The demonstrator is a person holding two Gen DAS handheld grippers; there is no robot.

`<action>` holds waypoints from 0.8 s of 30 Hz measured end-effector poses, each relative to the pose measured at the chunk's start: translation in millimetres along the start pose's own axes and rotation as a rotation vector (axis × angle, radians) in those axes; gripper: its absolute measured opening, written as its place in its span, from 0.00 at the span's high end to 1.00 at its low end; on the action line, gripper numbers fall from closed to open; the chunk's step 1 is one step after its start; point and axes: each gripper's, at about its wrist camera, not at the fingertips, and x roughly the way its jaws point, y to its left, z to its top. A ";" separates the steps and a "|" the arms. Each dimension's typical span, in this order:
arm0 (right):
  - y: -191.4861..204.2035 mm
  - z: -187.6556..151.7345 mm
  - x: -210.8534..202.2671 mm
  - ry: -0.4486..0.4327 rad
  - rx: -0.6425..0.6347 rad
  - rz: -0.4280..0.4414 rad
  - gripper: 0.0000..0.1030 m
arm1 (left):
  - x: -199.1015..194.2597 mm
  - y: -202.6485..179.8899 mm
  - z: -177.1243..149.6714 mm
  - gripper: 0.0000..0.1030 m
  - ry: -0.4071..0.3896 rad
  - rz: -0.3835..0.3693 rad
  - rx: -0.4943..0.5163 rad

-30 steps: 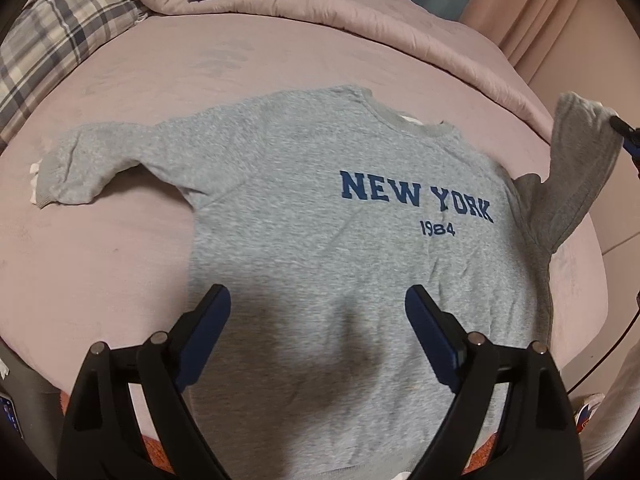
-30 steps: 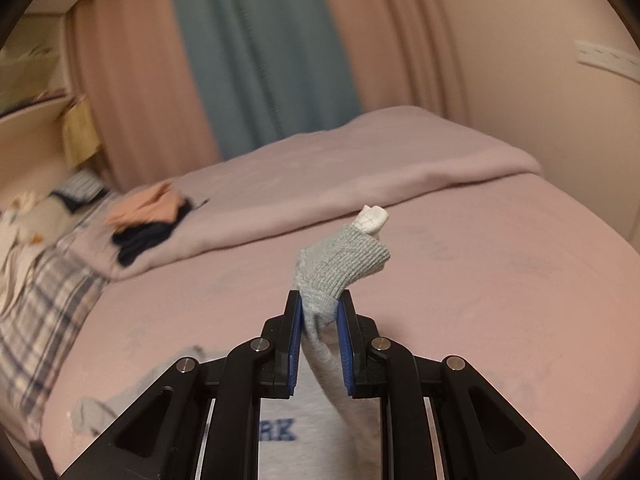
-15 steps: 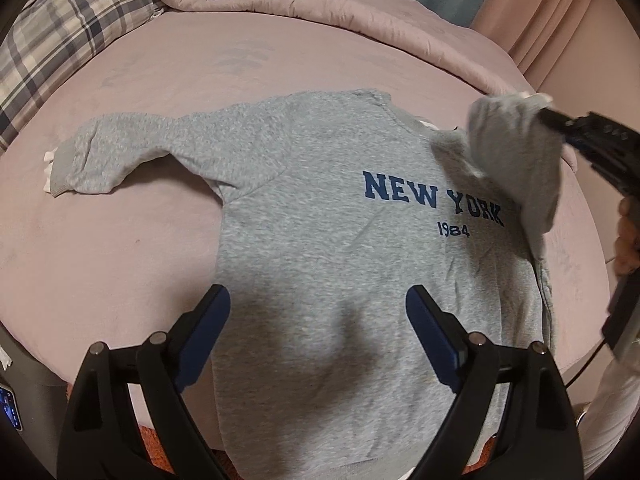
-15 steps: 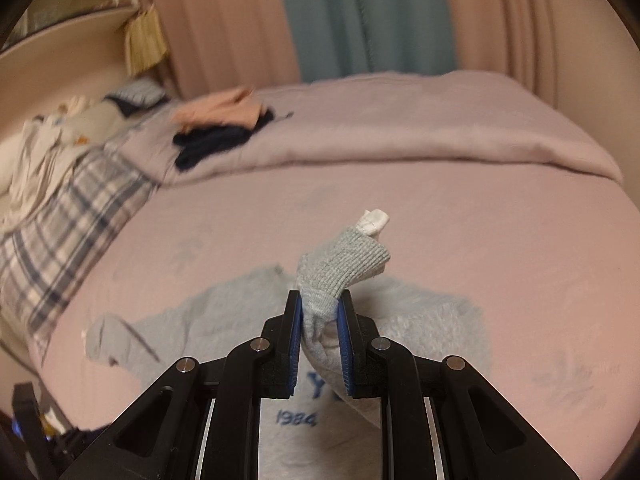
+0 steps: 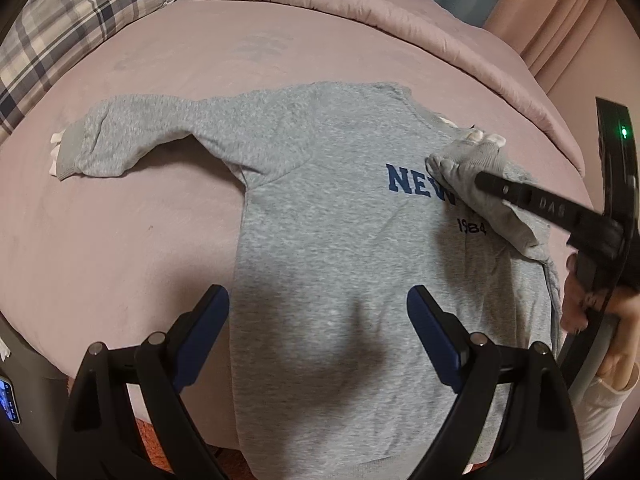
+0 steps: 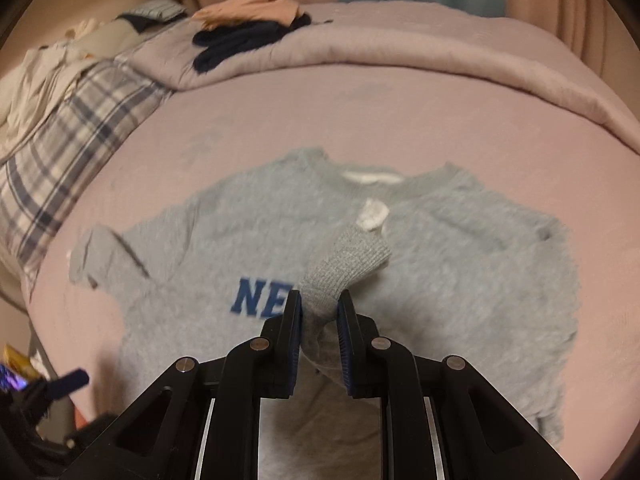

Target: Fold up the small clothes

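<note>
A grey sweatshirt (image 5: 340,216) with blue "NEW YORK 1984" print lies flat, front up, on the pink bed; it also shows in the right wrist view (image 6: 224,248). My right gripper (image 6: 319,306) is shut on the cuff of the right sleeve (image 6: 346,260) and holds it folded over the chest, covering part of the print; that sleeve (image 5: 476,168) and the gripper (image 5: 480,178) show in the left wrist view. The other sleeve (image 5: 132,140) lies stretched out to the left. My left gripper (image 5: 318,320) is open and empty above the lower body of the sweatshirt.
A pink duvet (image 5: 360,4) is bunched along the back of the bed with dark and peach clothes (image 6: 248,28) on it. A plaid pillow (image 5: 68,20) lies at the back left. The bed edge (image 5: 32,344) is near at the lower left.
My right gripper has carried the right sleeve from out at the right side leftward and down over the chest, covering "YORK". The left gripper stayed open and drew slightly closer.
</note>
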 end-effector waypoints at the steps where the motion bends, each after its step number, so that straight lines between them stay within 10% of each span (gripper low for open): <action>1: 2.6 -3.0 1.2 0.011 -0.004 0.013 0.82 | 0.6 -0.1 0.9 0.12 0.001 0.000 -0.001; 8: 16.8 -19.0 7.1 0.089 -0.036 0.096 0.81 | 2.5 4.2 1.4 0.11 0.006 -0.006 -0.014; 12: 17.3 -23.1 0.4 0.094 -0.016 0.169 0.62 | 1.9 4.2 4.7 0.09 -0.003 -0.009 -0.010; 18: -7.0 -23.7 -37.4 -0.018 0.014 0.100 0.36 | 9.5 -3.9 25.0 0.04 -0.016 -0.089 -0.009; 24: -77.0 -28.4 -52.3 -0.083 0.208 -0.065 0.33 | 42.7 -27.5 54.9 0.06 0.003 -0.180 -0.001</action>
